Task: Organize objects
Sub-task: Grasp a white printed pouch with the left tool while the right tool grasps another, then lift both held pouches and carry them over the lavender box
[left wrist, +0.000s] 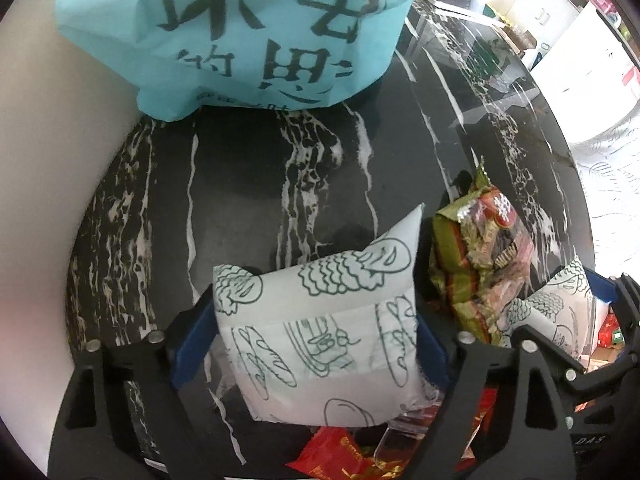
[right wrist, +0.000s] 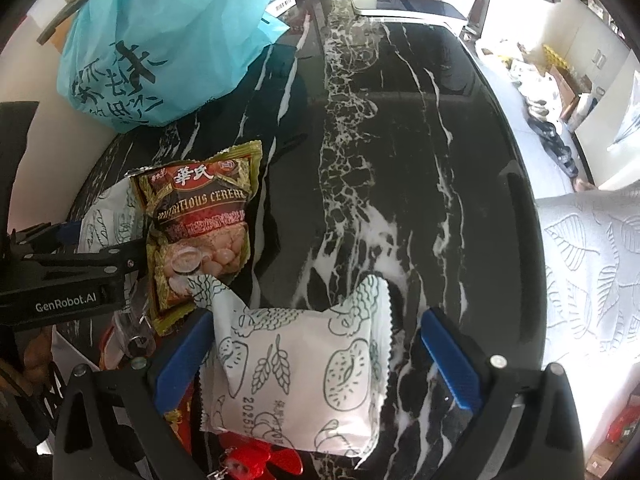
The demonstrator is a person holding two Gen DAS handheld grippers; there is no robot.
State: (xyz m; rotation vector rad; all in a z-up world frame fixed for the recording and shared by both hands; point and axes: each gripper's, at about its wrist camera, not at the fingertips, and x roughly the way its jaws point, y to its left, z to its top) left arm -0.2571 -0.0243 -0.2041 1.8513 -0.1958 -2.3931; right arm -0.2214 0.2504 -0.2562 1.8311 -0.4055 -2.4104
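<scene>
Our left claw (left wrist: 316, 340) is clamped on a white snack packet (left wrist: 320, 320) printed with green bread drawings, its blue pads pressed against both sides of the pouch above the worktop (left wrist: 248, 184). Our right claw (right wrist: 316, 364) stands apart around a second white packet (right wrist: 296, 376) of the same print: the left pad touches its edge, the right pad is clear of it, and the pouch lies on the stone. Just beside both packets sits a green-and-red cereal bag (right wrist: 200, 216), lying against the first packet, with red wrappers (left wrist: 340, 456) and a clear plastic piece under the claws. Farther back stands a turquoise bag (right wrist: 160, 40) with dark printed characters, near the worktop's far left edge. The worktop is glossy black marble with white veins, rounded at its rim and catching window glare. Beyond it, a white cloth with a leaf pattern (right wrist: 592, 248) lies to the right, and a bright, cluttered room with pale cabinets (right wrist: 600, 60) shows behind.
</scene>
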